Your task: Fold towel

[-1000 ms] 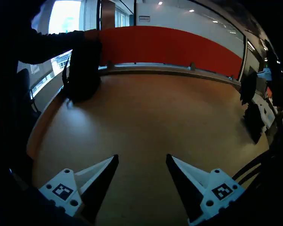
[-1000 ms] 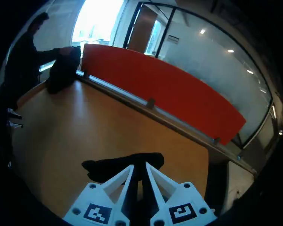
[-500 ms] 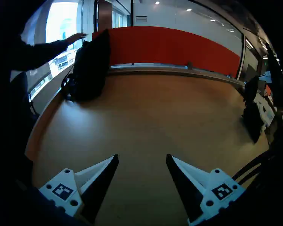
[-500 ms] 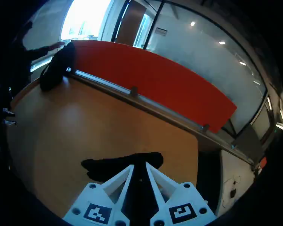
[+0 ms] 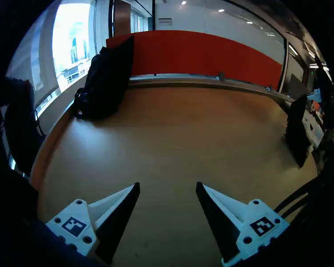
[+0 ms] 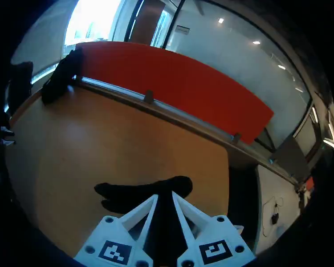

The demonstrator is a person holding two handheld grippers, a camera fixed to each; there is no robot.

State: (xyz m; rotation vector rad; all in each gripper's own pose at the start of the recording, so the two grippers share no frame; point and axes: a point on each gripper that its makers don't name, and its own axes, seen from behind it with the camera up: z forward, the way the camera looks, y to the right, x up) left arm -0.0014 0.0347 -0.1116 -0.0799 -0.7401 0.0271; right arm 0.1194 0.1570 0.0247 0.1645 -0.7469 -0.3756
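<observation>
A black towel [image 6: 131,196] is pinched between the white fingers of my right gripper [image 6: 164,196], which is shut on it. The cloth spreads to the left of the fingertips, just over the wooden table [image 6: 100,142]; its rear part is hidden behind the fingers. My left gripper [image 5: 167,187] is open above the same table [image 5: 176,133], with nothing between its fingers. A dark hanging shape [image 5: 296,129] shows at the table's right edge in the left gripper view; I cannot tell what it is.
A black backpack [image 5: 104,84] leans upright at the table's far left corner against the red partition [image 5: 202,51]; it also shows in the right gripper view [image 6: 58,80]. A dark chair [image 5: 18,120] stands off the left edge. Desks lie beyond the right edge.
The person's arm that reached for the backpack has gone, and the backpack now stands alone. The right gripper view has swung slightly rightward, with the towel still held. The left gripper is unmoved.
</observation>
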